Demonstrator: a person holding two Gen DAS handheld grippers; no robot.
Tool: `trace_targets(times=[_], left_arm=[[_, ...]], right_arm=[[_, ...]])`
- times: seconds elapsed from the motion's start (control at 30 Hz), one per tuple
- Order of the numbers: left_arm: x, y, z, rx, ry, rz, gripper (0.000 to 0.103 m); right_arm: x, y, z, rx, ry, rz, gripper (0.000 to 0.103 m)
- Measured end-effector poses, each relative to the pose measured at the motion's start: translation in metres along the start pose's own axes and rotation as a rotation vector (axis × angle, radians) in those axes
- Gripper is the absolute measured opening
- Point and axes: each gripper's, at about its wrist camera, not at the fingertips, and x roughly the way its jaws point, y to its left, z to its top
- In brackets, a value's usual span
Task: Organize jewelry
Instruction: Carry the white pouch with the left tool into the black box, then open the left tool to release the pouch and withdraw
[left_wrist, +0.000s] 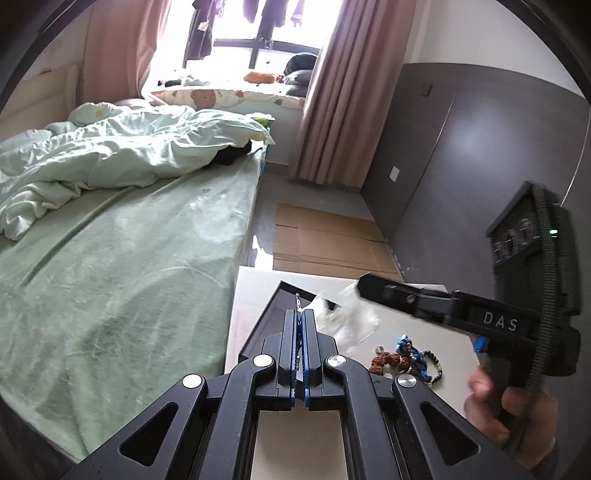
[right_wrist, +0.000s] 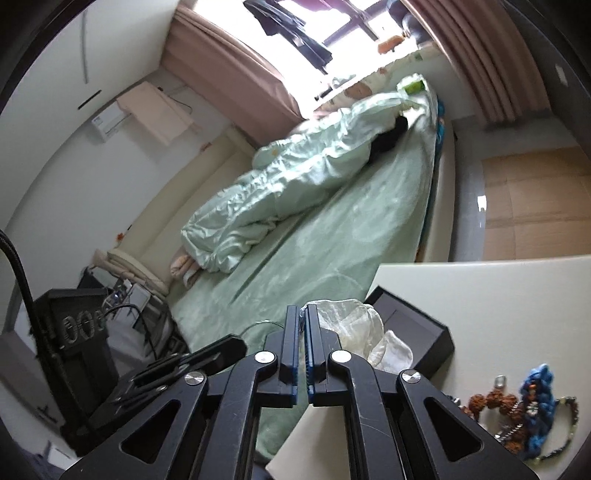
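White letters "DAS" stand on the side of the right gripper (left_wrist: 360, 286). The raised figures on its black housing cannot be read

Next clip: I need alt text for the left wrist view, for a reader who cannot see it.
The left gripper is shut on a thin metal jewelry piece, held above a black box on a white table. To the right, the right gripper holds a sheer white pouch, with beaded bracelets lying below. A green bed fills the left.
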Motion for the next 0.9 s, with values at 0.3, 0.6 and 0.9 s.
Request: trace_targets(times=[0.3,0.6,0.9], left_arm=[[0.033,-0.006,-0.004,0.018,0.039,-0.017,0.002],[0.066,-0.008,-0.010,0.010,0.096,-0.008,0.002],[0.089,0.002,-0.021,-0.010,0.199,0.038,0.018]], right_arm=[[-0.028,-0.033,-0.004,0.095,-0.011,-0.098,0.068],[-0.061,-0.059,-0.005,0.138,-0.039,-0.197,0.068],[-0.077,-0.063,-0.009,0.128,-0.033,-0.196,0.068]])
